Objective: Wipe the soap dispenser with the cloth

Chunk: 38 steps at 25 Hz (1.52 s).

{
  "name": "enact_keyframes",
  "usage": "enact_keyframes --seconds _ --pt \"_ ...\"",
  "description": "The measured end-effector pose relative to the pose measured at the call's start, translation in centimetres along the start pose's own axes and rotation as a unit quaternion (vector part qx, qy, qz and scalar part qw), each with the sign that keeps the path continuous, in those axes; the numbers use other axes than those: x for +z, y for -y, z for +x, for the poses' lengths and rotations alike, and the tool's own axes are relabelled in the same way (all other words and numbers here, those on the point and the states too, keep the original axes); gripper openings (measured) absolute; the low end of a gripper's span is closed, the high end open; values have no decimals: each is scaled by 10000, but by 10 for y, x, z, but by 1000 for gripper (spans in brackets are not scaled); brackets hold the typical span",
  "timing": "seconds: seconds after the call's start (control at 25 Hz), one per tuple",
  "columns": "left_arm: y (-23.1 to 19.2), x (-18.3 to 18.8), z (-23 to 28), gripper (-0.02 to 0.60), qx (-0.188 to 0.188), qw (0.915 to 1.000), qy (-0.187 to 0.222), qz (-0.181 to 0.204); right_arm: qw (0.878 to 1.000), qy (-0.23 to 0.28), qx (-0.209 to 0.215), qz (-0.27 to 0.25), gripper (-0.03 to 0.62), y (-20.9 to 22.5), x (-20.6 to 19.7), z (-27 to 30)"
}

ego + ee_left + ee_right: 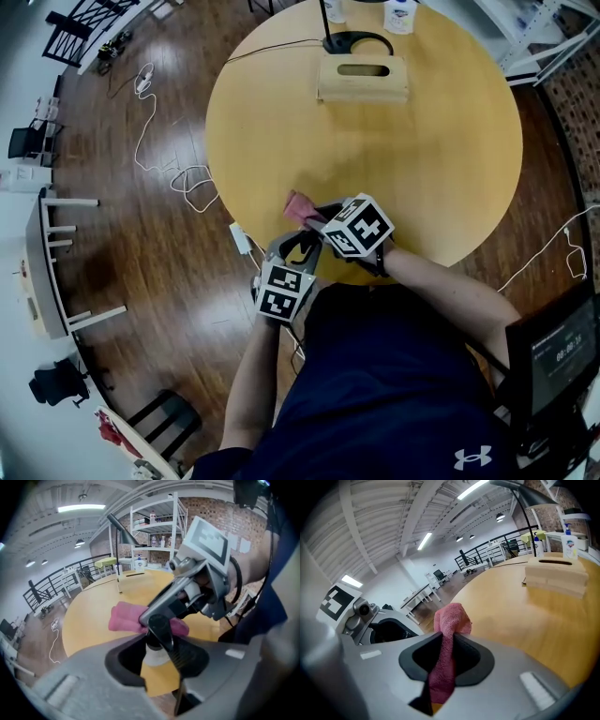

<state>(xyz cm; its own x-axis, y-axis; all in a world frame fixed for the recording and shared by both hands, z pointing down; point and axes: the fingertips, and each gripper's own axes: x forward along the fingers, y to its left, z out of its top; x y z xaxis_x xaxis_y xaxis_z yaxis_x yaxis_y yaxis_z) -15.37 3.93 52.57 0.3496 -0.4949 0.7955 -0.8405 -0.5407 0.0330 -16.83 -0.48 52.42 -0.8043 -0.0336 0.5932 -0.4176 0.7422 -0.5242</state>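
The person is at the near rim of the round counter (441,169), with both tools close together. The left gripper (158,663) has its jaws partly closed on a small whitish bottle, which I take to be the soap dispenser (155,656). The pads seem to press on its body from both sides. It stands about upright between them, low over the near edge of the counter. I cannot read its top well, because the tip of the right gripper (450,641) crosses in front of it.

The right jaws are almost together and pinch the pink cloth (451,619). Its free end stands out past the tips as a small bunch.

In the left gripper view, the cloth lies just behind the dispenser and a little higher, and the right gripper comes in over it from the right side. Whether the cloth already touches the bottle, I cannot tell.

The long axis of the bottle runs up and down, so I think the wiping stroke should follow its side. The right hand would do the work, and the left only has to hold firm.

A wooden box (363,80) and some bottles (401,15) stand at the far rim, well apart.
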Motion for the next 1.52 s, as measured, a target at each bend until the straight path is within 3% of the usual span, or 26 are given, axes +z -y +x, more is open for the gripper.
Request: enact_keyframes --seconds 0.16,0.24,0.36,0.48,0.6,0.76,0.84,1.0,1.08,1.16,1.28,1.36,1.44,1.52 --pt "1 4 1 141 105 9997 136 -178 9993 246 101 258 72 6 -6 -6" --pt "1 9 1 141 108 9985 310 -433 9964 562 113 632 71 15 -7 -17" --pt "-4 15 -2 135 108 9918 599 -1126 9847 1066 -56 1379 71 34 -16 -32" --pt "-5 21 -8 135 71 9807 820 -1774 9785 1235 -339 1615 71 48 -31 -43" --pt "-19 21 -13 135 51 9640 1227 -2360 9779 1252 -502 1596 72 54 -40 -48" --pt "-43 -2 -27 133 -29 9219 1812 -3425 9853 1132 -379 1224 72 38 -41 -40" --pt "-48 -14 -34 132 -89 9048 1980 -3770 9907 1026 -194 868 72 17 -37 -32" --pt "-43 -22 -42 132 -168 8944 2075 -3958 9956 903 253 16 72 -33 -25 -19" --pt "-43 -27 -43 132 -122 8900 2086 -4053 9957 854 257 -242 72 -40 -26 -13" --pt "-45 -34 -45 132 -93 8854 2107 -4142 9974 702 64 -168 71 -26 -35 -6" --pt "-51 -39 -45 132 -91 8813 2165 -4199 9986 328 -381 185 71 15 -56 5" --pt "-52 -40 -43 132 -85 8842 2158 -4141 9977 139 -547 375 71 35 -64 6" --pt "-50 -35 -41 132 -65 9012 2035 -3827 9977 72 -519 439 72 37 -62 5" --pt "-43 -23 -38 132 -51 9276 1816 -3265 9985 129 -390 376 71 30 -56 4"
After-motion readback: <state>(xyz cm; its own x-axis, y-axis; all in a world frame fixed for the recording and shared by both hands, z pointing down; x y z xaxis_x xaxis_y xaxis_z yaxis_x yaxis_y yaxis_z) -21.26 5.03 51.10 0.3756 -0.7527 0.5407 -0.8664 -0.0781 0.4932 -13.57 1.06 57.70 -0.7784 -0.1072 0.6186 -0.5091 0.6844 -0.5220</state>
